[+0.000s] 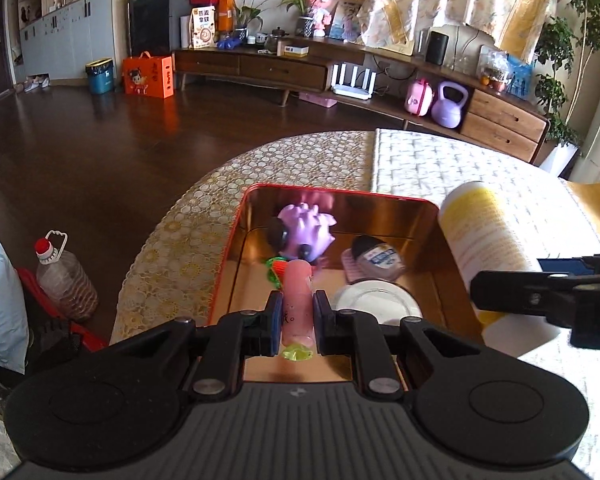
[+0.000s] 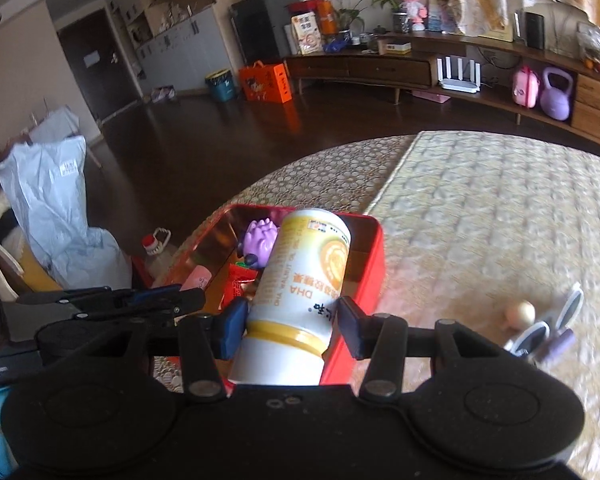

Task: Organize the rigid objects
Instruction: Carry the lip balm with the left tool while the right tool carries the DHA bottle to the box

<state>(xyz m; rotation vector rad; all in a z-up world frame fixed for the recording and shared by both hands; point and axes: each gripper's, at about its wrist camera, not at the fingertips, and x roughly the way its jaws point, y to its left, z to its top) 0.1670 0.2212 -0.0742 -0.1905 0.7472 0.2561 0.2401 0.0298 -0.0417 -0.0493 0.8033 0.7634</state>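
Note:
A red tin box [image 1: 342, 192] with a shiny gold inside stands on the round table; it also shows in the right wrist view [image 2: 374, 248]. My left gripper [image 1: 296, 314] is shut on a pink tube [image 1: 297, 300] with a green end, held over the box. Inside lie a purple spiky toy [image 1: 305, 232], a white round lid [image 1: 376, 300] and a small pink packet [image 1: 372, 262]. My right gripper [image 2: 292, 320] is shut on a white and yellow bottle [image 2: 300, 280], held over the box's right side; the bottle shows in the left wrist view [image 1: 484, 240].
White sunglasses [image 2: 552, 324], a small gold ball [image 2: 521, 312] and a purple tube [image 2: 558, 340] lie on the cream table runner [image 2: 480, 216] to the right. A plastic jug [image 1: 66, 276] and bags stand on the floor left of the table.

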